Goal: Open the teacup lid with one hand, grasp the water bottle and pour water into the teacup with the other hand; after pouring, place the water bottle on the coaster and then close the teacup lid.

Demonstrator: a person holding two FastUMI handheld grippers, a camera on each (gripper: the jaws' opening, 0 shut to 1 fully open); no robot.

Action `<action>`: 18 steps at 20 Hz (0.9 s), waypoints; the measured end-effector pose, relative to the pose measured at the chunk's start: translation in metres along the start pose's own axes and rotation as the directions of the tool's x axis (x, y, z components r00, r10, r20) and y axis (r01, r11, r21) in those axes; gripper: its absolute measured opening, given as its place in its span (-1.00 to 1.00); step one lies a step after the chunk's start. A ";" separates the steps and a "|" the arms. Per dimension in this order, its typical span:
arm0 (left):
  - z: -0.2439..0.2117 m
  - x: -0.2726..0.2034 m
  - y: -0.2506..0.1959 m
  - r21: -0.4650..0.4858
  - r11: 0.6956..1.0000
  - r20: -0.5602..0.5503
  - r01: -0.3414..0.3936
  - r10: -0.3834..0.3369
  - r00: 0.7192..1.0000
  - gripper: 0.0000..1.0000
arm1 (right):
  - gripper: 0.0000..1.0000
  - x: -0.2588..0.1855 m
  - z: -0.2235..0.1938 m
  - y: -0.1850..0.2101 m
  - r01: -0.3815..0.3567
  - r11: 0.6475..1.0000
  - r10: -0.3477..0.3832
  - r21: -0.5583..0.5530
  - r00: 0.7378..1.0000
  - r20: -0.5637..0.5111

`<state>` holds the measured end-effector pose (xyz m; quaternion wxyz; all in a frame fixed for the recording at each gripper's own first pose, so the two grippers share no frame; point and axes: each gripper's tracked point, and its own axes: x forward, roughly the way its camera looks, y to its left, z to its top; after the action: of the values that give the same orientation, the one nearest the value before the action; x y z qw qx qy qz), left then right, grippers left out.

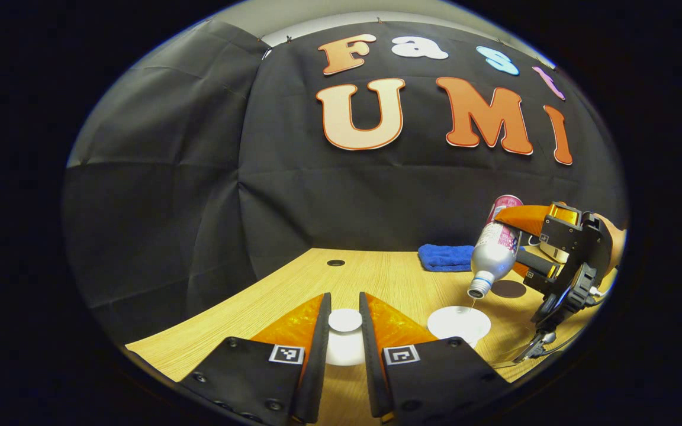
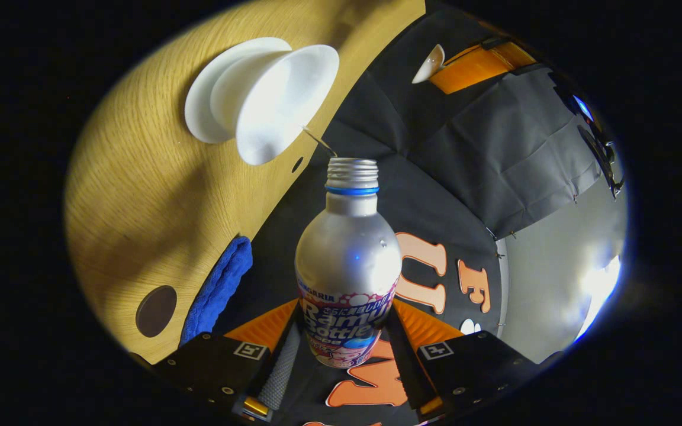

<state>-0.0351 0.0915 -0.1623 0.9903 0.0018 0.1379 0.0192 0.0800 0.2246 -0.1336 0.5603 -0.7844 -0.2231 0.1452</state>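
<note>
Left hand-held gripper [image 1: 344, 331]: narrowly parted, both fingers [image 1: 316, 343] pressed against the round white ceramic teacup lid [image 1: 344, 320], lid held up between the tips, its flat knob on top. Whether lid clear of the table, cannot tell.

Just to the right of that hand-held gripper and slightly ahead: wide white ceramic teacup [image 1: 458, 324], uncovered, standing on the light wooden table [image 1: 376, 278]. In the right gripper view the same teacup [image 2: 270, 97] seen with its white saucer [image 2: 199, 112] beneath; inside pale and glossy, water level not discernible.

Right hand-held gripper [image 2: 347, 337]: closed around the lower, labelled part of the silver aluminium water bottle [image 2: 347, 260], both fingers [image 2: 285, 361] bearing on its sides. Bottle uncapped, threaded neck with blue ring pointing away from the fingertips. In the left gripper view the right hand-held gripper [image 1: 515, 236] shown off to the right, bottle [image 1: 495, 248] tilted mouth-down over the teacup's far rim, a thin stream of water [image 1: 472, 303] running from the mouth into the cup.

Beyond the bottle: round dark brown coaster [image 1: 508, 289] bare on the table, and farther back a folded blue cloth [image 1: 444, 258] near the booth wall.
</note>
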 end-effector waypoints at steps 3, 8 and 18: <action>0.003 0.000 -0.002 0.006 1.000 0.006 0.000 0.000 1.000 -0.30 | 0.56 -0.004 0.004 -0.001 0.000 0.999 -0.001 0.037 1.000 0.008; 0.011 -0.001 -0.004 0.007 1.000 0.026 0.001 -0.001 1.000 -0.37 | 0.57 -0.006 0.000 0.001 -0.016 0.991 0.017 0.135 1.000 -0.006; 0.026 0.001 -0.025 0.005 0.999 0.063 0.038 -0.039 0.997 -0.31 | 0.57 -0.008 -0.043 -0.018 0.081 0.868 -0.001 0.490 0.987 -0.160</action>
<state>-0.0263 0.0669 -0.1373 0.9943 0.0015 0.1066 -0.0002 0.0901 0.1904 -0.1025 0.7608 -0.6188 -0.1510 0.1241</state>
